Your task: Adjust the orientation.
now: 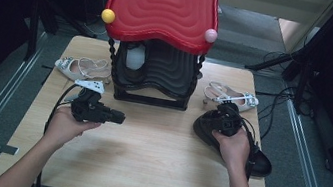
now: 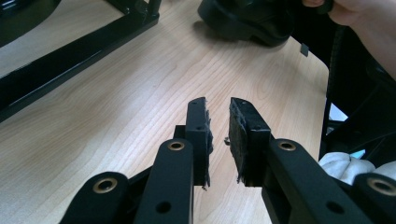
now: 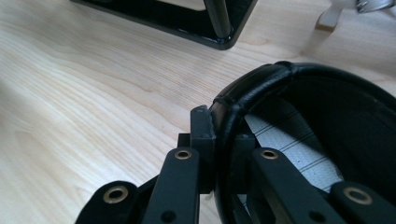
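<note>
Black leather of the shoe's collar [image 3: 243, 100] is pinched between the right gripper [image 3: 223, 140]'s jaws, one pad outside and one inside the opening, while the black shoe [image 1: 209, 128] rests at the table [image 1: 153, 162]'s right side near the red-topped rack [image 1: 152, 91]. The left gripper [image 2: 218, 135] hangs empty, jaws slightly apart. Lifting well likely means holding the pinch firm and raising straight; no readable writing is visible.

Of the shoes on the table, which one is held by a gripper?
The black shoe at the right: the right gripper pinches its collar rim. The two white sandals lie untouched beside the rack.
</note>
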The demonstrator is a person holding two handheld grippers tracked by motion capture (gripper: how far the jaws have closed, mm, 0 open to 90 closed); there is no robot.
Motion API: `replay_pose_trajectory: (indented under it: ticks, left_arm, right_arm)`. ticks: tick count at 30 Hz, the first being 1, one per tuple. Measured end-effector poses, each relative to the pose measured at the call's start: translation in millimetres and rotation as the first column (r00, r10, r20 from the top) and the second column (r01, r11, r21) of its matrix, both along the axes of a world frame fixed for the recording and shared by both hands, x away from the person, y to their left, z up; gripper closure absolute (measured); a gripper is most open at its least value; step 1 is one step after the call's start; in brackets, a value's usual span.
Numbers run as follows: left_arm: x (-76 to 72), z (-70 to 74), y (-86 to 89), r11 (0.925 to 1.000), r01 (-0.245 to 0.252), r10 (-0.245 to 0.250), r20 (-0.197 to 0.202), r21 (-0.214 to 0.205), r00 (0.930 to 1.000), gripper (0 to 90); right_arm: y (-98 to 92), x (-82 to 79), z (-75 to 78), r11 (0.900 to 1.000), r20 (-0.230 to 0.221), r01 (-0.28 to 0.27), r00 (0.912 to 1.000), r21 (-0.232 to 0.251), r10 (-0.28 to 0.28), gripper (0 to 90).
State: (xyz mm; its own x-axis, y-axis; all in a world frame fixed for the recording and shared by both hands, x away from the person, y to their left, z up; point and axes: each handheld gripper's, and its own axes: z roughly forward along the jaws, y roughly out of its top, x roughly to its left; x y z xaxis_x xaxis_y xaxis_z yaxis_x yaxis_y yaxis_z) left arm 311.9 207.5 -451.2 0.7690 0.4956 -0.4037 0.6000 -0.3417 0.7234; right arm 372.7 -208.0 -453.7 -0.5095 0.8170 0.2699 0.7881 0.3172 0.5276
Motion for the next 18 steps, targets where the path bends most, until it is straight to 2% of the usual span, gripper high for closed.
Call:
replay_pose_trajectory:
  ticks: [5,8,14,18]
  left_arm:
    - [1.7,-0.8,1.2,1.0000,-0.006,0.006,-0.005,-0.003,1.0000,77.1]
    - [2.0,-1.0,1.5,1.0000,-0.007,0.007,-0.009,-0.004,0.9999,76.9]
    - [2.4,-0.2,3.4,0.9999,-0.011,0.011,-0.016,-0.012,0.9998,77.0]
    - [2.0,0.2,5.2,0.9997,-0.018,0.018,-0.010,-0.015,0.9998,77.0]
  right_arm:
    - [-7.7,-6.9,17.1,0.9995,0.026,-0.007,0.9997,0.029,0.006,86.5]
    - [-5.5,-10.6,24.8,0.9980,0.034,-0.024,0.9992,0.057,0.023,86.5]
    - [22.1,-19.2,32.9,0.9922,0.017,-0.107,0.9942,0.064,0.106,86.5]
    - [46.5,-25.9,37.2,0.9820,0.021,-0.177,0.9842,0.067,0.176,86.4]
